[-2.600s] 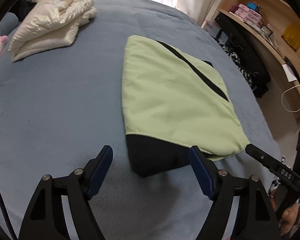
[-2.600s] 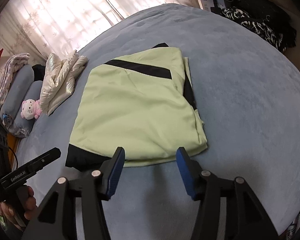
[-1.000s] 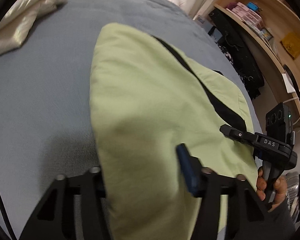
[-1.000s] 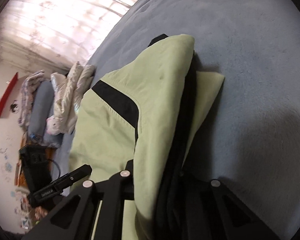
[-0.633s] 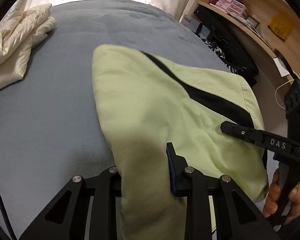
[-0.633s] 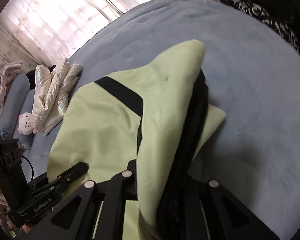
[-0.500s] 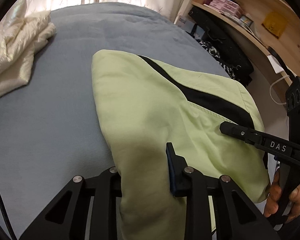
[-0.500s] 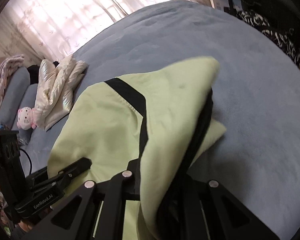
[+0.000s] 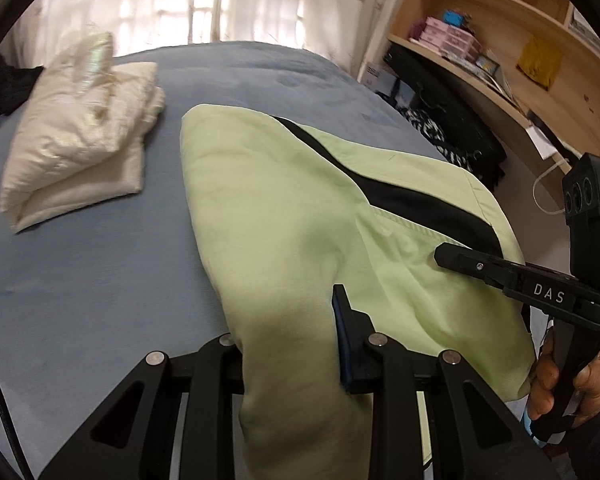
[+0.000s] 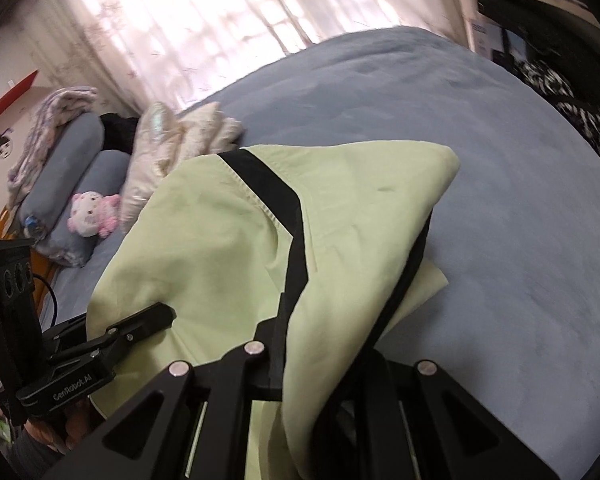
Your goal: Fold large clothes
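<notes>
A light green garment with a black stripe (image 9: 284, 216) lies partly folded on the blue bed (image 9: 80, 280). Its near edge is lifted off the bed by both grippers. My left gripper (image 9: 292, 344) is shut on the garment's near left corner; the cloth drapes over and hides the left finger. My right gripper (image 10: 320, 364) is shut on the near right corner of the garment (image 10: 220, 240), the cloth bunched between the jaws. The far part of the garment still rests on the bed. Each gripper shows in the other's view.
A folded cream puffy jacket (image 9: 76, 140) lies at the far left of the bed. Grey bolsters and a pink plush toy (image 10: 92, 216) sit by the head end. Wooden shelves (image 9: 520, 52) and dark clothes (image 9: 452, 136) stand to the right of the bed.
Both grippers, open near the garment's front edge 2.6 s ago, have closed on its near corners and lifted them. In the last half second the raised edge has moved up and toward the far side.
</notes>
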A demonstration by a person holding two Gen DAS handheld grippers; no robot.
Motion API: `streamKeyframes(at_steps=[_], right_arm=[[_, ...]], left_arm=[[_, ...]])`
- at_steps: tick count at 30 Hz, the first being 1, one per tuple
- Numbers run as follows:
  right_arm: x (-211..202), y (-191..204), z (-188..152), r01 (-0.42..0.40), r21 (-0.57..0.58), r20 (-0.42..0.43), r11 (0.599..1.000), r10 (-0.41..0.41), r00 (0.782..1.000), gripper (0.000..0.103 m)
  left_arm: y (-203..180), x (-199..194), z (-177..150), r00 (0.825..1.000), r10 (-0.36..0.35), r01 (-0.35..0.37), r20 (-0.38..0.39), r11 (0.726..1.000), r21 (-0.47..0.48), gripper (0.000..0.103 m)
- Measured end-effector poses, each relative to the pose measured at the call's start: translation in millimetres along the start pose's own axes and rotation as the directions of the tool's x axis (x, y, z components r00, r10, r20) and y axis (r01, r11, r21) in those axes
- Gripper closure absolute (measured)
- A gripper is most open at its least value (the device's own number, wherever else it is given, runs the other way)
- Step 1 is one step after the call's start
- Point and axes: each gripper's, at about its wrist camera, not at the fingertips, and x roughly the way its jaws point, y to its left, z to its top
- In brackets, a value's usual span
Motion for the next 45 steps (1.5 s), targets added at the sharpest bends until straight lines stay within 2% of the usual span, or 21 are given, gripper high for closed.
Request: streamKeyframes(at_steps=[8, 15, 22, 28, 33, 36, 38, 40, 42, 43, 44, 45], right_arm=[[5, 69, 5, -0.095, -0.134, 0.069, 0.986, 0.105, 0.992, 0.095], [18, 114, 56, -0.202, -0.164, 0.080, 0.966, 0.217, 0.973, 0.095], [40, 174, 130, -0.248, -0.262, 0.100, 0.933, 0.282, 0.954, 0.095], [82, 217, 204, -0.305, -0.281, 0.130, 0.910, 0.351, 0.928, 0.095], [141, 244, 262, -0.354, -0.254, 0.136, 0.900, 0.396, 0.908, 0.095], [182, 251, 285, -0.387, -0.216, 0.116, 0.897, 0.417, 0.902, 0.095], [217, 254, 295, -0.391, -0.193, 0.096, 0.900, 0.414, 0.905, 0.095], [258, 249, 297, -0.366, -0.162, 0.071, 0.917, 0.381, 0.922, 0.094], [290, 235, 292, -0.357, -0.102, 0.037, 0.929, 0.362, 0.931, 0.094], [309, 227, 288, -0.339, -0.066, 0.022, 0.939, 0.341, 0.940, 0.094], [325, 215, 284, -0.333, -0.027, 0.010, 0.943, 0.333, 0.943, 0.092], [337, 207, 282, -0.354, 0.001, -0.003, 0.935, 0.354, 0.935, 0.089]], left_arm=[[46, -58, 2, 0.993, 0.102, -0.100, 0.063, 0.995, -0.025, 0.078], [89, -95, 35, 0.978, 0.165, -0.156, 0.130, 0.985, -0.071, 0.078], [142, -127, 95, 0.947, 0.245, -0.229, 0.207, 0.969, -0.097, 0.078], [204, -136, 171, 0.928, 0.298, -0.281, 0.226, 0.954, -0.102, 0.078], [264, -111, 243, 0.921, 0.327, -0.316, 0.210, 0.945, -0.086, 0.078], [304, -87, 271, 0.925, 0.335, -0.325, 0.178, 0.942, -0.087, 0.077], [335, -59, 282, 0.933, 0.333, -0.323, 0.139, 0.942, -0.088, 0.076], [361, -29, 288, 0.937, 0.338, -0.329, 0.090, 0.939, -0.103, 0.074], [384, 8, 286, 0.938, 0.347, -0.341, 0.022, 0.931, -0.134, 0.068], [401, 30, 283, 0.929, 0.369, -0.368, -0.023, 0.917, -0.155, 0.064], [411, 42, 281, 0.925, 0.377, -0.378, -0.039, 0.909, -0.179, 0.055], [426, 52, 278, 0.933, 0.357, -0.356, -0.035, 0.907, -0.225, 0.048]])
